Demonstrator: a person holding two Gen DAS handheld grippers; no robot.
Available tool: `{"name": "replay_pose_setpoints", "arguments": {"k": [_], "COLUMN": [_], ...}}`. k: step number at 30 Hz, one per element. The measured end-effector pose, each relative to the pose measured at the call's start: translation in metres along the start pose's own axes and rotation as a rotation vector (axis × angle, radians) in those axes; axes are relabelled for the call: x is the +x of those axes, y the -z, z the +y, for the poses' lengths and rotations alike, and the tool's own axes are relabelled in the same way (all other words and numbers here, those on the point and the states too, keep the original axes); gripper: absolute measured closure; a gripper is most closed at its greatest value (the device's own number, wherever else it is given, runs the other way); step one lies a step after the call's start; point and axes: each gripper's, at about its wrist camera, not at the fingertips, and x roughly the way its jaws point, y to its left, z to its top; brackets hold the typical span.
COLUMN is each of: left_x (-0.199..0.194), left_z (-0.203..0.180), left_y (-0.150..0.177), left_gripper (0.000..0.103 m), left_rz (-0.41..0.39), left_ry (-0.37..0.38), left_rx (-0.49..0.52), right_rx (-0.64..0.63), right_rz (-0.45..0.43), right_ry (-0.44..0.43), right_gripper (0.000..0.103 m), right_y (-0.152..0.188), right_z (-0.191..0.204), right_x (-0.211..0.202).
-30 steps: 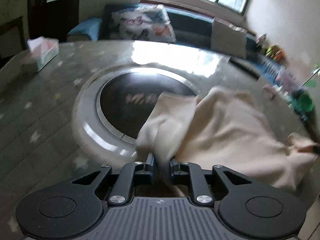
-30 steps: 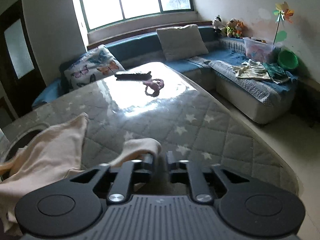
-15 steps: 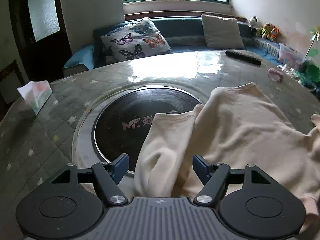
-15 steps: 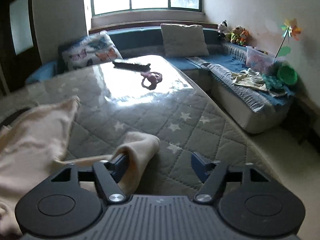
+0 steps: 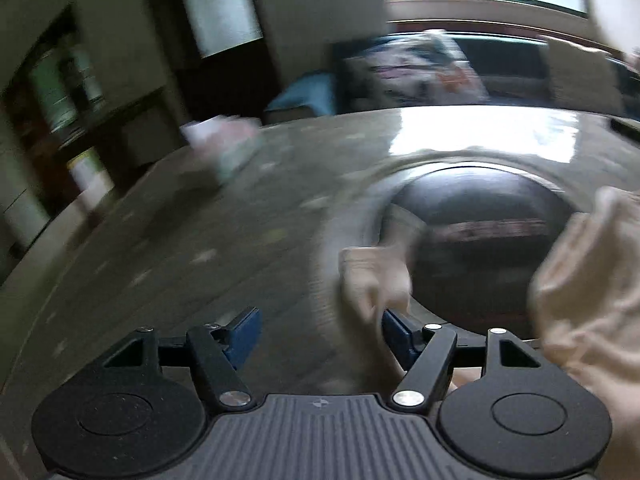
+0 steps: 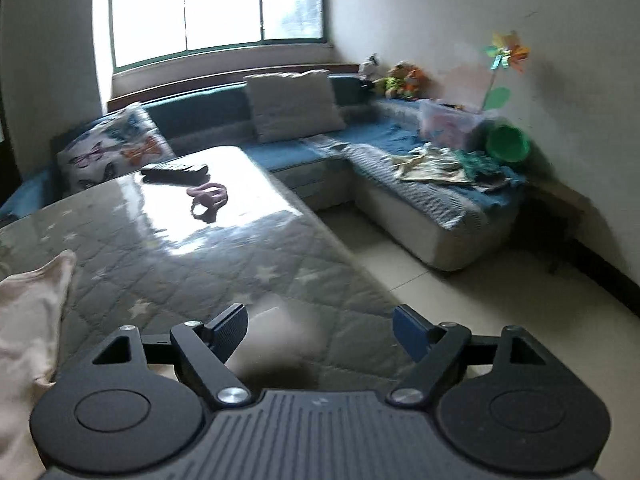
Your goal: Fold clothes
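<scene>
**Both grippers empty beside a half-folded garment**

The left gripper (image 5: 318,330) has its fingers spread wide with nothing between them; a cream sleeve end (image 5: 374,280) lies just ahead, close to the right-hand finger but not clamped. The right gripper (image 6: 320,330) is likewise wide open over the quilted table cover (image 6: 224,264), holding nothing.

The cream garment (image 5: 588,280) lies on the table, partly over the dark round inset (image 5: 476,216), its bulk to the right in the left view and at the left edge in the right view (image 6: 28,312). It looks bunched rather than flat, so its long axis cannot be told for certain; it seems to run across the table between the two grippers.

Judging by this, the step is between grasps. The next move likely calls for picking fresh edges or corners and smoothing before another fold. The left view is blurred
</scene>
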Motion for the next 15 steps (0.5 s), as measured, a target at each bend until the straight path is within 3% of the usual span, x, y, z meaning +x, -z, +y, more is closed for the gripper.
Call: {"name": "replay_pose_setpoints", "arguments": {"k": [4,6,9,15], "left_x": [0.003,-0.002,-0.01,-0.015], "left_z": [0.031,0.04,0.038,-0.013], "left_y": [0.01,0.01,0.004,-0.023], "left_gripper": [0.034,0.034,0.035,0.06], "left_rz": [0.049,0.05,0.03,0.001], "left_ry": [-0.083,-0.072,0.013,0.276], "left_rx": [-0.063,-0.086,-0.093,-0.019], "right_rx": [-0.011,-0.036,-0.072,-0.145], "right_rz": [0.009,0.014,0.022,0.038], "right_ry": [-0.062,-0.107,-0.174,-0.307], "right_gripper": [0.021,0.021,0.021,0.022], "right_y": [-0.003,-0.006,-0.011,-0.019], "right_z": [0.011,0.023,0.041,0.078], "right_x": [0.0,0.0,0.0,0.002]}}
